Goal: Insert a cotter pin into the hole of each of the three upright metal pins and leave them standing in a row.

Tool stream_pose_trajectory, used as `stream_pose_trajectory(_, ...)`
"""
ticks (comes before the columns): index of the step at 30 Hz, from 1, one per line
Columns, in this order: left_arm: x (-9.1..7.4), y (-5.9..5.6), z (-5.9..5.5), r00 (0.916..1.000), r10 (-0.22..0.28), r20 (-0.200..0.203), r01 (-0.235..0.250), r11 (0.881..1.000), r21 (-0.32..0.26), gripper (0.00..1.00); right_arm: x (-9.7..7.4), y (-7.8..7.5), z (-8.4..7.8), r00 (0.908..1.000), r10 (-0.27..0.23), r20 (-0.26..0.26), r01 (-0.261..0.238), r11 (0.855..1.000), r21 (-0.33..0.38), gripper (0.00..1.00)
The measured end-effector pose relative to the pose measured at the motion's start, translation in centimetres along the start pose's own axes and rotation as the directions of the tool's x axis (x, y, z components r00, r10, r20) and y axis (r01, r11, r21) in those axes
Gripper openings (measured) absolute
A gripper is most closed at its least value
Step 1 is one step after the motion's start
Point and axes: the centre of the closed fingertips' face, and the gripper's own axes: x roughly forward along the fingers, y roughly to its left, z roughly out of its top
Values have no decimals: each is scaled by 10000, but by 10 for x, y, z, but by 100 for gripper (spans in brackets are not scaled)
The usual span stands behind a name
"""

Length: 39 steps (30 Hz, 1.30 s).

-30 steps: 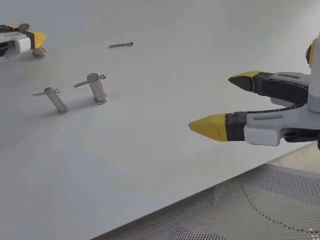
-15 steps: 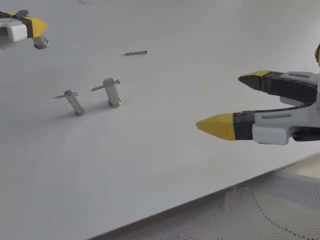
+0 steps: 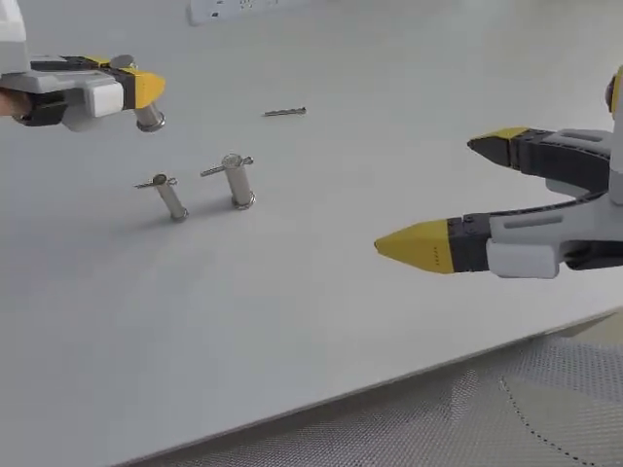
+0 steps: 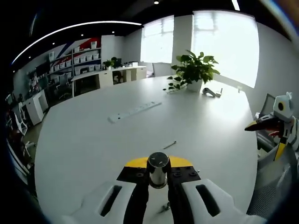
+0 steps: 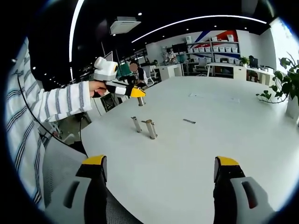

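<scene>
Left gripper view, metal pin [image 4: 158,164] (upright) pinched in left claw [image 4: 158,175]

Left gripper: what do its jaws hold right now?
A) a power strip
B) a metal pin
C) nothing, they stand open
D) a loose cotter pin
B: the left gripper is shut on a metal pin, whose round head shows between its jaws; the loose cotter pin lies on the table.

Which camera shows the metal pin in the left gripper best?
The left gripper view: the metal pin sits close, clamped between the left gripper's fingers. The head view shows its lower end; the right gripper view, a small distant pin.
</scene>
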Motion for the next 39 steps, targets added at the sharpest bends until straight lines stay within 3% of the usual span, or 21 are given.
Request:
stream_pose_trajectory(5, -3, -18, -3, 9999, -144, -7, 144, 9998, 140, 10, -4, 3, -2, 10000, 51, 37, -51, 10000, -60, 95)
stream_pose_trajectory(10, -11, -44, -10, 9997, -253, -18, 254, 9996, 141, 10, -4, 4, -2, 9999, 111, 91, -110, 9999, -99, 95)
stream_pose_trajectory(13, -14, -61, -18, 9993, -343, 155, 349, 9988, -353, 10, -3, 8, -1, 9994, 268, 208, -265, 9996, -114, 95)
stream_pose_trajectory(24, -8, -109, -51, 9976, -694, -74, 687, 9952, -702, 10, 6, 30, 1, 9950, 987, 179, -977, 9940, -496, 94)
stream_pose_trajectory(31, 2, -127, -67, 9959, -845, -312, 830, 9954, -469, 10, 7, 32, -1, 9928, 1195, 98, -1187, 9909, -635, 93)
stream_pose_trajectory(39, 19, -135, -80, 9955, -718, -611, 708, 9973, -184, 10, 2, 29, -6, 9925, 1219, 127, -1211, 9913, -511, 93)
